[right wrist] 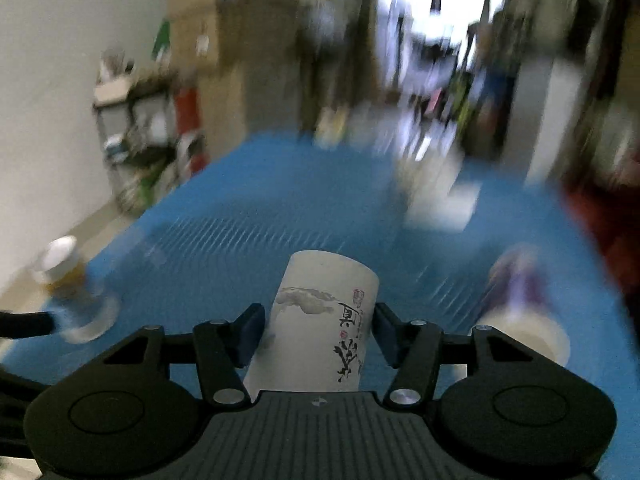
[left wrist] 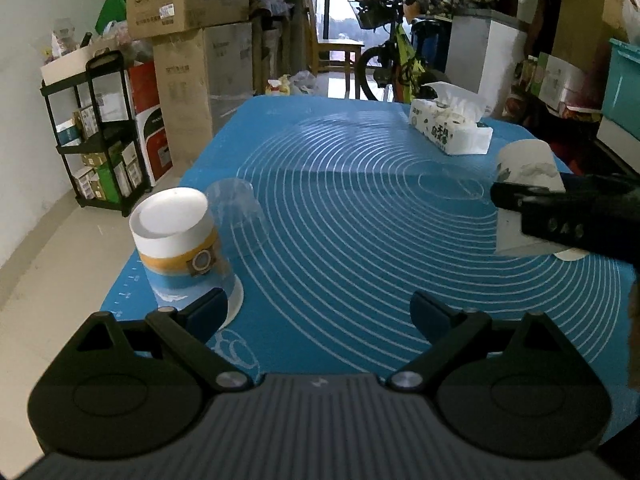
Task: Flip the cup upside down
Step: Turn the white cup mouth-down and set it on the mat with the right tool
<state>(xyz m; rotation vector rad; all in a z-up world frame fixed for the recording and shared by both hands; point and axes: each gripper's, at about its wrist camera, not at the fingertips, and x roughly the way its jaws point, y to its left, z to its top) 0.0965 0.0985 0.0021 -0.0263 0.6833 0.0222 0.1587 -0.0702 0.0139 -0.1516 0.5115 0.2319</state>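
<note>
Here, my right hand-held gripper (right wrist: 318, 334) is closed on the white paper cup with black brush calligraphy (right wrist: 320, 320): its blue pads (right wrist: 251, 334) press the cup's two sides, and the cup's flat closed end points away from the camera, tilted up and forward. From the left wrist view I see the same cup (left wrist: 528, 176) at the right edge, held above the desk with its closed end uppermost and its lower part hidden behind the black fingers of the right hand-held gripper (left wrist: 520, 200).

My left hand-held gripper (left wrist: 316, 318) has its fingers spread wide and holds nothing. Its left pad (left wrist: 206, 312) lies just in front of an upside-down white, orange and blue paper cup (left wrist: 182, 248) near the left edge of the desk. A clear plastic cup (left wrist: 236, 208), also upside down, stands just behind that one.

The desk is covered by a blue mat with white concentric rings (left wrist: 340, 200). A white tissue pack with dark printed characters (left wrist: 450, 128) sits at the far right; I cannot read its print. In the right wrist view a blurred object, possibly another cup (right wrist: 520, 320), lies on the mat to the right.

Beyond the desk are stacked cardboard boxes (left wrist: 188, 0), a black shelving rack (left wrist: 100, 132), a bicycle (left wrist: 392, 56) and a window.
</note>
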